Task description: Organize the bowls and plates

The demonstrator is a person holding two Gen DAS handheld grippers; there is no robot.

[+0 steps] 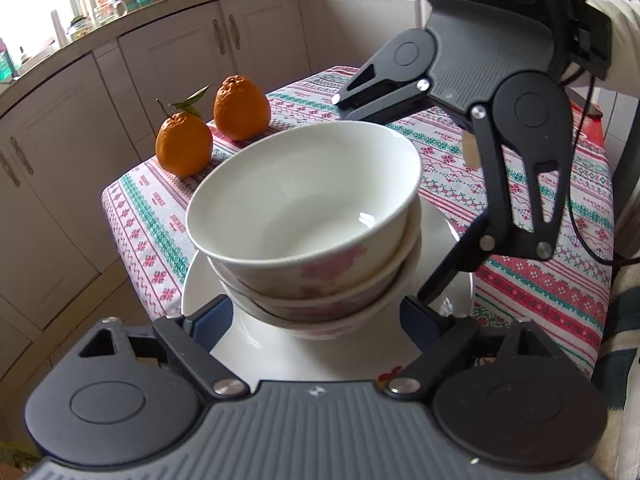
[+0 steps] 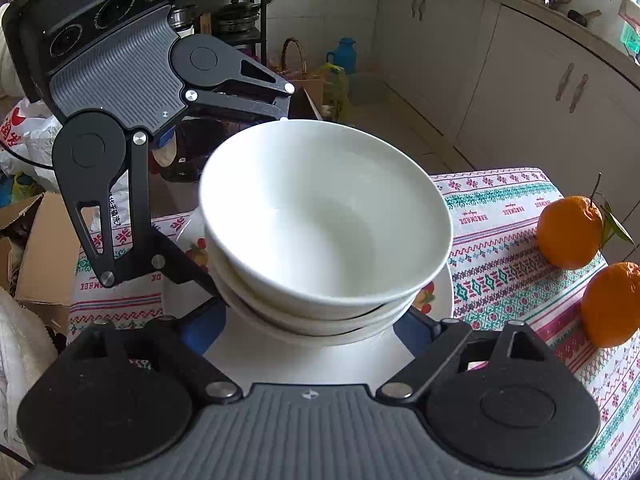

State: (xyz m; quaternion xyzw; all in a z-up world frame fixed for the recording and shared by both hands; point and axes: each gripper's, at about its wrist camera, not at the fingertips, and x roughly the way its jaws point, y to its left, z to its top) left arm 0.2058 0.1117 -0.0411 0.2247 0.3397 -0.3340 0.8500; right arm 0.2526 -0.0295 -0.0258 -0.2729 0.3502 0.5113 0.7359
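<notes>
In the left wrist view, two oranges [image 1: 184, 144] are sitting at the far left of the tablecloth [image 1: 540, 288], one still carrying green leaves. To their right, a stack of three white bowls [image 1: 312, 232] is resting on a white plate [image 1: 256, 344]; the lower bowls are showing pink flower prints. The left gripper [image 1: 316, 316] is reaching in from the near edge with its fingers spread, one on each side of the stack's base, and it is not clear whether the blue pads are touching the bowls. The right gripper [image 1: 404, 208] is coming in from the far right, its fingers spread around the stack's far side.

In the right wrist view, a white bag [image 2: 24, 132] with red print is lying at the far left, its characters too blurred to read. The left gripper [image 2: 256, 200] is showing Chinese writing on one finger. The right gripper [image 2: 316, 328] is straddling the bowls [image 2: 324, 224] with fingers apart. The plate [image 2: 304, 356] is showing fruit decals at its rim. The tablecloth [image 2: 500, 248] is repeating the word "HANDMADE". The oranges [image 2: 572, 232] are lying at the right.
</notes>
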